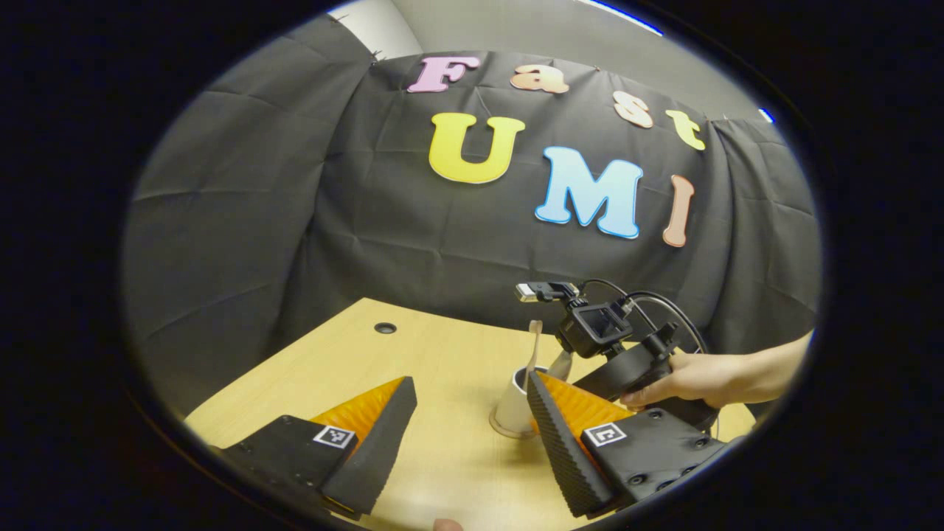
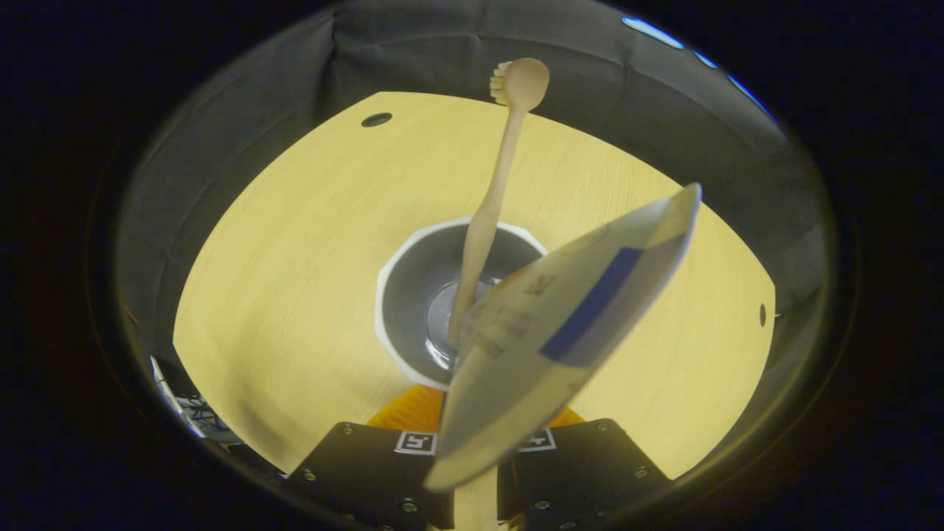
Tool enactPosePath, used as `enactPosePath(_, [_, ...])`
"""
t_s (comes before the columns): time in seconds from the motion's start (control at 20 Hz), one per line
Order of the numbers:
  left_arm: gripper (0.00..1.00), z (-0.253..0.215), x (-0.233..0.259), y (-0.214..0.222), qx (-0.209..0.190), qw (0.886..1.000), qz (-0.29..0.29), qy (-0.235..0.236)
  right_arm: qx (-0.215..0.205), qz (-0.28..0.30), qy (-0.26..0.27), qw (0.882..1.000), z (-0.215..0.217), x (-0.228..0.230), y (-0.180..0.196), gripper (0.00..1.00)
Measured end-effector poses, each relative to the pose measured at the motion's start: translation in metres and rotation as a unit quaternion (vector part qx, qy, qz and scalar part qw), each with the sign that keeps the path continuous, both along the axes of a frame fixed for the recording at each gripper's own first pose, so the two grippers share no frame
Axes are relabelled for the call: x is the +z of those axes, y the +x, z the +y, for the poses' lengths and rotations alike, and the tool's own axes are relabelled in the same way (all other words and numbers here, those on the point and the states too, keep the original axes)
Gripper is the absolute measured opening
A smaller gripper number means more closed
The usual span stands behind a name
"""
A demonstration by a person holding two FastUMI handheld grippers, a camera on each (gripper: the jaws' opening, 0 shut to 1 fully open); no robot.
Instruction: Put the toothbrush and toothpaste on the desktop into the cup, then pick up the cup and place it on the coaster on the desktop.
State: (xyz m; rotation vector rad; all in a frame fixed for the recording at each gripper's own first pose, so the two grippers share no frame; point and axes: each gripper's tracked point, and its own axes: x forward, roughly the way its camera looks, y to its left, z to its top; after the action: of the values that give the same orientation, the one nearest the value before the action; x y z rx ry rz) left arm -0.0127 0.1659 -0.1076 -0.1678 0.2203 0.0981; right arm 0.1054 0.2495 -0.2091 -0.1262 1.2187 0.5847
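Toothbrush (image 2: 493, 199) in cup (image 2: 402, 295); right gripper (image 2: 472, 442) clamps toothpaste (image 2: 560, 324) at 6 o'clock above it, left gripper (image 1: 472, 435) agape; coaster step remains.

Print on the toothpaste tube (image 2: 560, 324) is too blurred to read; the tongs carry only square coded markers.
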Motion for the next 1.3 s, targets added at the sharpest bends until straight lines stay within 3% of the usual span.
enactPosePath(0.3, [0.94,0.0,-0.002,0.0,-0.002,1.0,0.003,-0.002,-0.008,0.012,0.003,1.0,-0.013,-0.013,0.016,0.22])
enactPosePath(0.5, [0.94,0.001,-0.002,0.0,0.0,1.0,0.004,-0.002,0.003,-0.012,0.009,1.0,-0.024,0.006,0.006,0.28])
enactPosePath(0.55, [0.96,0.002,-0.002,0.002,0.001,1.0,0.004,-0.001,0.005,-0.017,0.012,1.0,-0.024,0.007,0.005,0.37])
enactPosePath(0.6, [0.96,0.003,-0.004,0.004,0.001,1.0,0.005,0.0,0.007,-0.018,0.021,1.0,-0.021,0.009,0.001,0.37])
enactPosePath(0.65, [0.96,0.005,-0.005,0.006,0.003,1.0,0.007,0.001,0.007,-0.02,0.025,0.999,-0.023,0.013,-0.002,0.49])
enactPosePath(0.8, [0.94,0.008,-0.007,0.011,0.003,1.0,0.01,0.001,0.003,-0.029,0.037,0.999,-0.032,0.023,-0.009,0.47])
enactPosePath(0.85, [0.94,0.007,-0.007,0.013,0.002,1.0,0.012,0.002,-0.002,-0.029,0.044,0.999,-0.037,0.027,-0.012,0.52])
enactPosePath(1.3, [0.94,-0.029,0.009,0.041,-0.038,0.999,0.004,0.026,-0.102,-0.069,0.116,0.985,-0.092,0.066,-0.031,0.49])
